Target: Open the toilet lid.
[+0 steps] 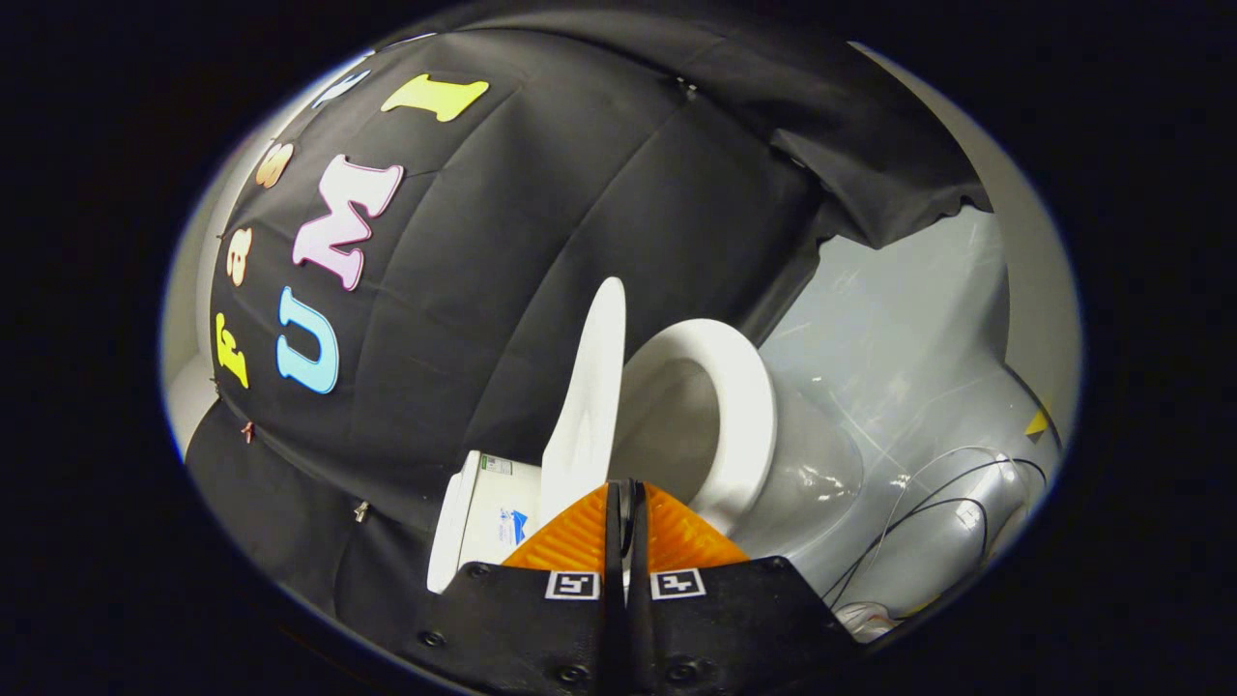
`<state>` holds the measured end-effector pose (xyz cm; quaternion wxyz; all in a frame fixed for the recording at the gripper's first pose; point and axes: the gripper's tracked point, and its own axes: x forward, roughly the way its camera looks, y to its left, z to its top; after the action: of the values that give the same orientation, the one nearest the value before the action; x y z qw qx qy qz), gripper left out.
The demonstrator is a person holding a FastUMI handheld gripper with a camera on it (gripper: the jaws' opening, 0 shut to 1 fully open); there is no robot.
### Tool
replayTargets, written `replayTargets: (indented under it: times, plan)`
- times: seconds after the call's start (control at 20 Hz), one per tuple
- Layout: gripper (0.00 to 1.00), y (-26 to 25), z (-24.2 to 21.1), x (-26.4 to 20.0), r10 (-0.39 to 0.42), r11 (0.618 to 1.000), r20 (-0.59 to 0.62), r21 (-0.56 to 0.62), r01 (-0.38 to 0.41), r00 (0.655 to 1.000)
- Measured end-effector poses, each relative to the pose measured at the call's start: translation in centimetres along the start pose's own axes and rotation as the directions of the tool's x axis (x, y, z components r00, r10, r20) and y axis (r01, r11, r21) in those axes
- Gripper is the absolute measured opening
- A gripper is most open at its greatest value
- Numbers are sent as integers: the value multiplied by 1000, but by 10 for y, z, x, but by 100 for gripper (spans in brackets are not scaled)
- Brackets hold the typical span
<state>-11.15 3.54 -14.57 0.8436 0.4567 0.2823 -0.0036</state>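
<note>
Through the gripper's camera, the gripper has its two orange fingers pressed close together, with just a thin dark line between them. I cannot see anything held in that line. The tips sit right at the bottom edge of the toilet lid, and it is hard to tell if they touch it.

The lid is white and already stands up, seen almost from its thin side. It leans toward the white tank behind it. Beside it, the round white seat lies down on the bowl, and the hole of the bowl is open to see. So the job looks almost done or done.

What could go wrong? If the lid is not leaning back far enough, it could tip and fall shut with a bang when the fingers move off. A hard push could also knock it against the tank.

The floor is shiny and grey, like smooth plastic sheet. Thin black cables curl on it near the bowl. A black cloth wall hangs behind the toilet.
</note>
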Motion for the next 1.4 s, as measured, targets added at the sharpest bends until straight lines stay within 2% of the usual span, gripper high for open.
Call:
replayTargets:
  times: [0.4,0.55,0.75,0.95,1.25,1.4]
  plan:
    - [5,63,3,-15,11,993,61,-122,-4,998]
    - [5,89,1,-18,3,979,87,-203,15,996]
    - [5,128,-3,-22,-13,952,131,-301,52,991]
    - [5,166,-11,-24,-30,905,178,-414,103,984]
    - [5,215,-27,-26,-67,843,245,-505,187,967]
    - [5,238,-36,-27,-55,830,250,-527,184,967]
